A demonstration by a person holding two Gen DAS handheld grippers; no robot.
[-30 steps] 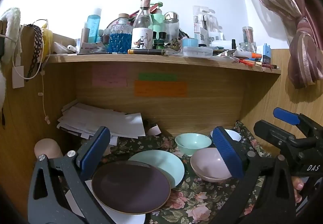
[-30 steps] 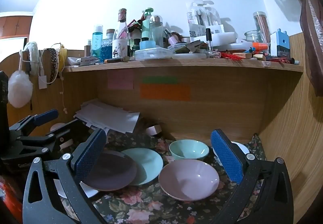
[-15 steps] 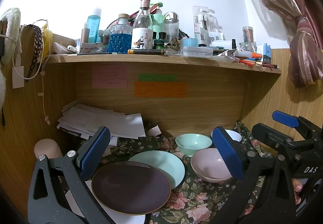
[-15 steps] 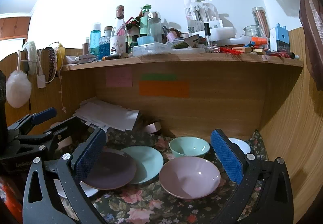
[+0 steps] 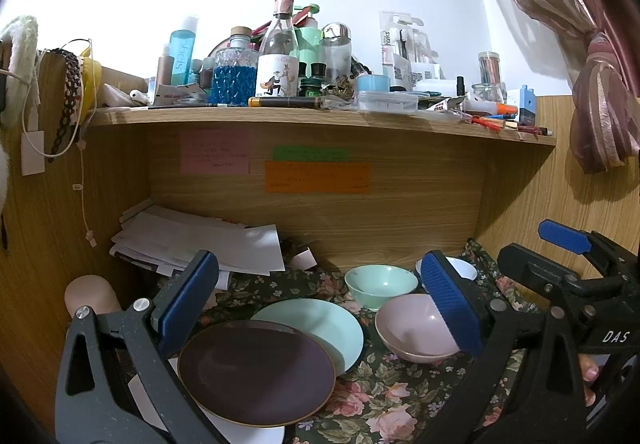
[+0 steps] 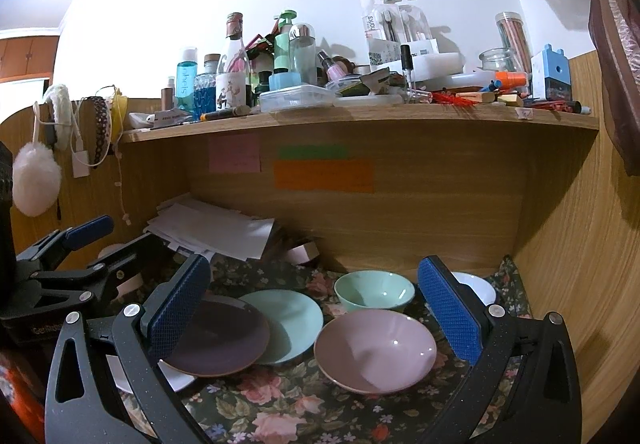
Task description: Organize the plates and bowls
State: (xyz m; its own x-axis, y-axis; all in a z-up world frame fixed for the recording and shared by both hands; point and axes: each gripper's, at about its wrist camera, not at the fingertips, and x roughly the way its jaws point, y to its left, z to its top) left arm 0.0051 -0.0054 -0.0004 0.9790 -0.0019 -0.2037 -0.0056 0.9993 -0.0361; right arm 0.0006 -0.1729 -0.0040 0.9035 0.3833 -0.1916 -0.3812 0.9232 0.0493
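Left wrist view: the left hand-held gripper (image 5: 320,304) is held wide open and empty above a floral cloth (image 5: 384,396) on the worktop. Against the wooden back panel (image 5: 400,220), a purple plate (image 5: 256,372), mint plate (image 5: 320,324), pink bowl (image 5: 412,328) and mint bowl (image 5: 380,284) are laid. The right hand-held gripper (image 6: 316,312) is likewise spread wide, gripping nothing.

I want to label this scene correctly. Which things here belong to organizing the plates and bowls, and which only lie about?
For the job: dark plate, green plate, white plate, pink bowl, green bowl, white bowl.

Lying about: papers, bottles on the shelf, sticky notes, curtain, tape roll.
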